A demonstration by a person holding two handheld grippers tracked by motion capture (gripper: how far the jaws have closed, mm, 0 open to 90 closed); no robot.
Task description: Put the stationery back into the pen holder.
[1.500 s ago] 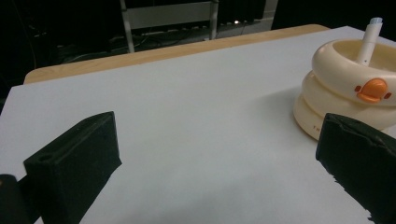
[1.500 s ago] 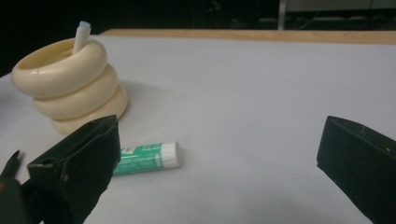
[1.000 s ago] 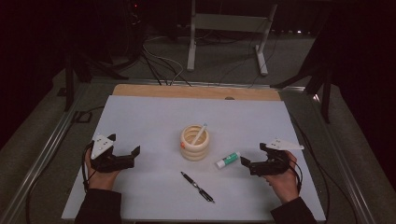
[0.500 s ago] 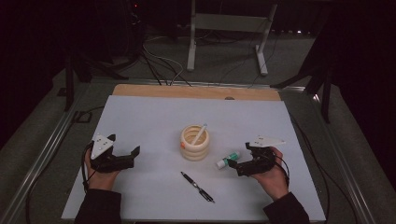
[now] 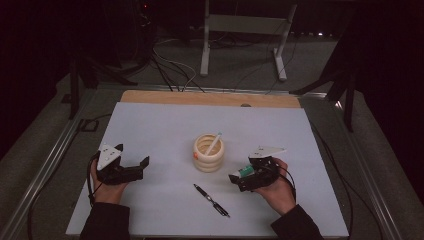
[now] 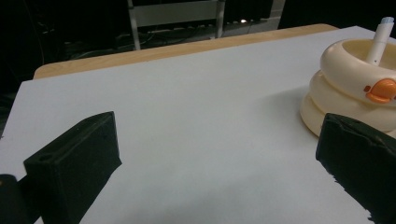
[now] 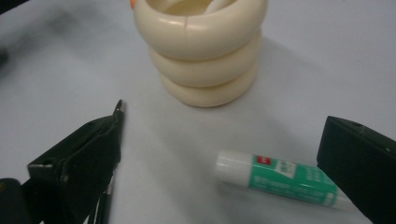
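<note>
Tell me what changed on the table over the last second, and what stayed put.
The right gripper moved in toward the green-and-white glue stick and now straddles it, jaws open, not yet gripping. The left gripper, the cream ringed pen holder, the white pen inside it and the black pen on the white sheet stayed put.

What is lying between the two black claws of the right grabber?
A green and white glue stick lies on the white table between the open jaws of the right gripper, untouched, as seen in the right gripper view.
</note>
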